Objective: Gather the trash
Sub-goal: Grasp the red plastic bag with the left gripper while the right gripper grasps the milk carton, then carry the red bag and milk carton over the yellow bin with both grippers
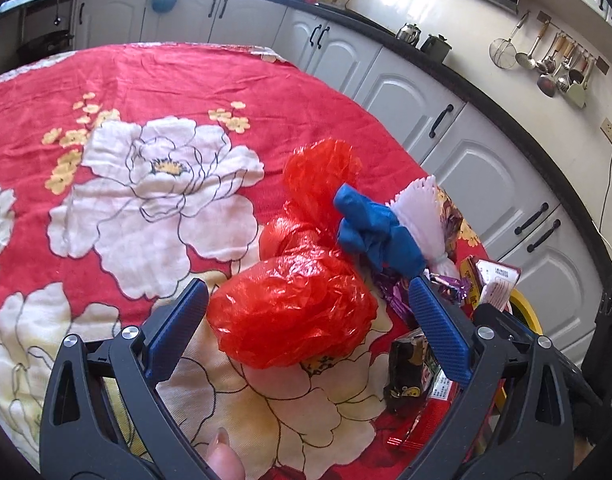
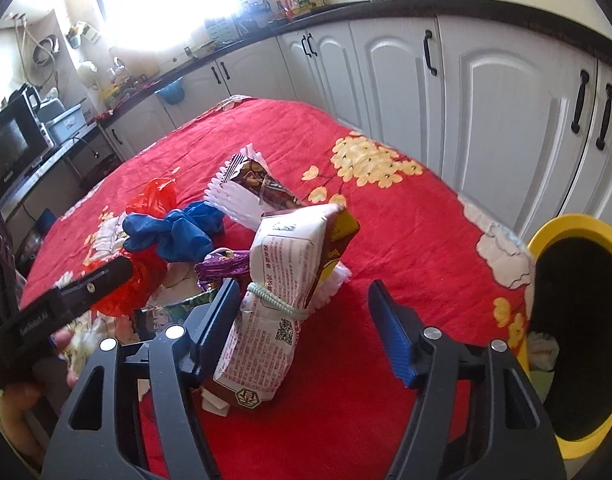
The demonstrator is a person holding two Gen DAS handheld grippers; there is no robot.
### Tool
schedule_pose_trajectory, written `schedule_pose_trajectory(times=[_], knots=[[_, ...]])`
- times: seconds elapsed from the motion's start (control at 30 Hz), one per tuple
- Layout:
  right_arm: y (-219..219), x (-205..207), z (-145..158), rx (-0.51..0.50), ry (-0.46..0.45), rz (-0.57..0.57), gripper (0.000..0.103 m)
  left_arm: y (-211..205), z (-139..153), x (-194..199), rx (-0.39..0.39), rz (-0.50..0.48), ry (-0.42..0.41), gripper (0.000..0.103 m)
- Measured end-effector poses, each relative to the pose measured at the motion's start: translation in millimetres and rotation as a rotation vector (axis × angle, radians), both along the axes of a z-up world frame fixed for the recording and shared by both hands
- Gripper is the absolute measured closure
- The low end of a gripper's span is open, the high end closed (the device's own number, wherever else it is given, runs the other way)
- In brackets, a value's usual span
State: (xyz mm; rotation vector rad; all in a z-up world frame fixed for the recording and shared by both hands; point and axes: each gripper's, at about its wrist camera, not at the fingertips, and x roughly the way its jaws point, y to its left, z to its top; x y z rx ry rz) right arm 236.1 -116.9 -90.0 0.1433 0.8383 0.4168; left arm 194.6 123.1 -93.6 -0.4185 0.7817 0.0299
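Note:
A crumpled red plastic bag (image 1: pixel 294 312) lies on the red floral tablecloth (image 1: pixel 186 80). My left gripper (image 1: pixel 306 285) stands open around it, and neither blue pad presses on it. Behind the bag lie a blue glove (image 1: pixel 373 232), a white fringed wrapper (image 1: pixel 421 216) and a purple foil wrapper (image 1: pixel 445 284). In the right wrist view a white printed snack packet (image 2: pixel 282 280), tied with a pale band, stands between the jaws of my right gripper (image 2: pixel 304 285). It leans against the left finger while the right pad stays apart from it. This gripper is open.
A yellow-rimmed bin (image 2: pixel 577 340) with a dark inside stands at the table's right edge. A brown nut-bar wrapper (image 2: pixel 262 184) and a dark packet (image 1: pixel 409 372) also lie on the cloth. White cabinets (image 2: pixel 485 100) run close behind the table. A fingertip (image 1: pixel 222 456) shows at the bottom.

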Motion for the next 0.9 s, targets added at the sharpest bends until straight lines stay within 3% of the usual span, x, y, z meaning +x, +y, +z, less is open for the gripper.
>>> schedule_pose_trajectory(times=[0.07, 0.23, 0.37, 0.5, 0.57, 0.9], knots=[[2, 0, 0, 0.006, 0.003, 0.01, 0.05, 0, -2, 1, -0.007, -0.004, 0.006, 0.012], [7, -3, 2, 0.013, -0.004, 0.033, 0.062, 2, -5, 2, -0.025, -0.011, 0.011, 0.024], [8, -5, 3, 0.017, -0.008, 0.041, 0.07, 5, -6, 3, -0.045, -0.019, 0.019, 0.045], [6, -8, 4, 0.016, -0.016, 0.048, 0.07, 7, -7, 4, -0.077, -0.032, 0.029, 0.07], [3, -10, 5, 0.024, -0.016, 0.043, 0.07, 8, -6, 3, -0.086, -0.039, 0.03, 0.076], [-18, -22, 14, 0.077, -0.024, 0.019, 0.07, 14, 19, -6, -0.05, -0.013, -0.015, 0.081]])
